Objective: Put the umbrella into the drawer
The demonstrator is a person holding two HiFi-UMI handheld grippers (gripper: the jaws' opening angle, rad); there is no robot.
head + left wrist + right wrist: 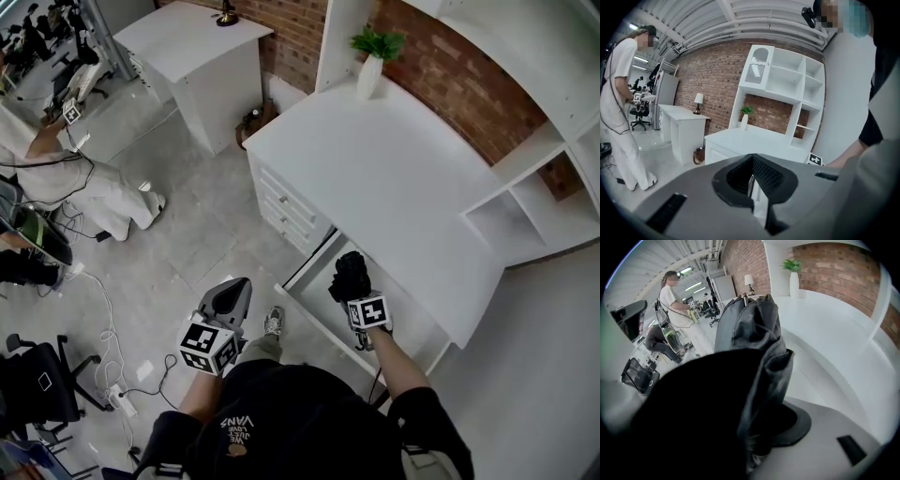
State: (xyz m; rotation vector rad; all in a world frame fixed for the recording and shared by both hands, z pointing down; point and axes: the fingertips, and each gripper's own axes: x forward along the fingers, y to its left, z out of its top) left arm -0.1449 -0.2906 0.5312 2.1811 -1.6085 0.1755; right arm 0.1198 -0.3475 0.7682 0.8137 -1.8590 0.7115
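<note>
A black folded umbrella (349,275) hangs over the open drawer (314,281) that is pulled out from under the white desk (394,169). My right gripper (353,287) is shut on it and points steeply down. In the right gripper view the umbrella (759,333) fills the space between the jaws, and its dark fabric hides the left one. My left gripper (230,295) hovers over the floor to the left of the drawer. Its jaws (752,176) are shut with nothing in them.
A potted plant in a white vase (372,66) stands at the desk's far edge. A white shelf unit (534,197) rises at the right. A second white desk (197,47) stands behind. A person in white (94,187), floor cables (108,356) and a black chair (37,384) are at the left.
</note>
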